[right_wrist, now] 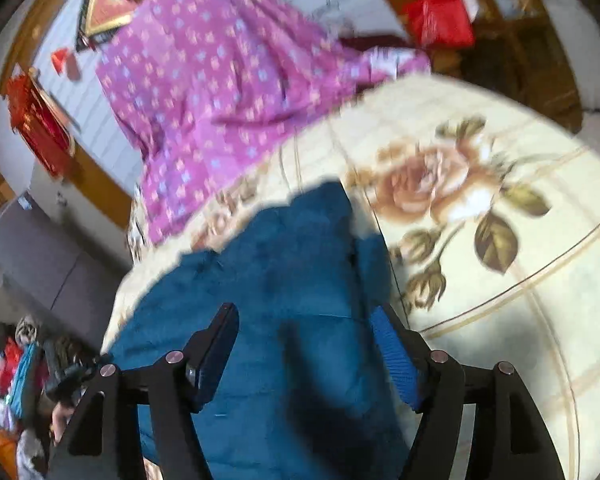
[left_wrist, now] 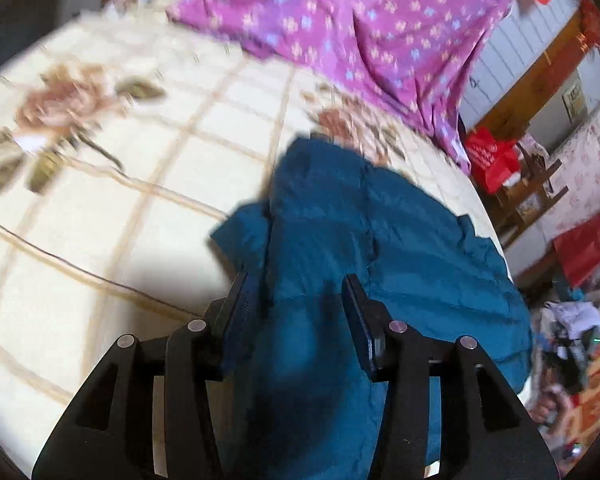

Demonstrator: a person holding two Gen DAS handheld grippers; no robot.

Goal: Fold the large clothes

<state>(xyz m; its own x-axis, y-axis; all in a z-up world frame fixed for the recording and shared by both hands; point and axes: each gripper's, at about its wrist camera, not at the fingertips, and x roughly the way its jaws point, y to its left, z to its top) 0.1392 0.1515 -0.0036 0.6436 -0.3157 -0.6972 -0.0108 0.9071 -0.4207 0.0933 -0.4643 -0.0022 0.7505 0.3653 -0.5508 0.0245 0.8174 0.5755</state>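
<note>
Two grippers are seen above one teal padded garment [left_wrist: 340,240], which lies bunched on a cream bedspread [left_wrist: 100,208] printed with roses and a tan grid. Left gripper [left_wrist: 298,300]: jaws parted, fingers set apart over the near end of the garment; no cloth is seen pinched between the pads, though the fabric fills the gap behind them. Right gripper [right_wrist: 304,332]: jaws parted wider, blue ribbed pads [right_wrist: 394,354] visible, the teal garment [right_wrist: 284,264] lying below and between them, not clamped. The garment is found near the bed's edge, folded over itself in thick lobes. A purple flowered quilt [left_wrist: 360,28] is heaped beyond it, apart from it. Red bags [left_wrist: 492,156] are noted off the bed. Both views are blurred.
</note>
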